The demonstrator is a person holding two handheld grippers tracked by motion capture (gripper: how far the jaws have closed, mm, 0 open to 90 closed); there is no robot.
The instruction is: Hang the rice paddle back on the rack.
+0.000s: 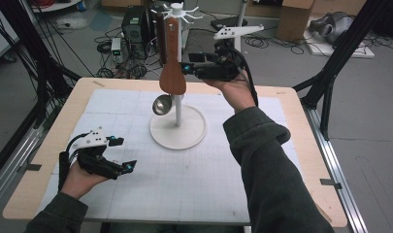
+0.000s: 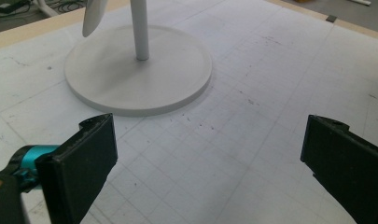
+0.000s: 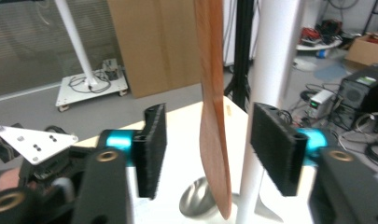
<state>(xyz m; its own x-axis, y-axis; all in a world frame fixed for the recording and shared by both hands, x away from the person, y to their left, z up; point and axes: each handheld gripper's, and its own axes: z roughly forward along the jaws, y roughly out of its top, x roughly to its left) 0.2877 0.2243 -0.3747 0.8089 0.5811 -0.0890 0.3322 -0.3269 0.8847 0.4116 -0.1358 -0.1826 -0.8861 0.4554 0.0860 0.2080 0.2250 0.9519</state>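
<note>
the right claw (image 3: 207, 154) is spread around the wooden spatula (image 3: 213, 116) hanging on the white stand (image 1: 178, 127), pads clear of it, while the left claw (image 2: 210, 172) rests wide open over the tabletop (image 1: 184, 194).

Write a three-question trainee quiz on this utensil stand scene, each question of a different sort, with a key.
1. True or false: the right gripper has its pads pressed on the wooden spatula.
2. Which utensil hangs beside the spatula on the white stand? A) a whisk B) a metal ladle C) a fork
3. Fill in: the left gripper sits low over the gridded ____, with nothing between its jaws.

Key:
1. False; the spatula hangs between the open jaws, with gaps on both sides.
2. B
3. mat
</note>
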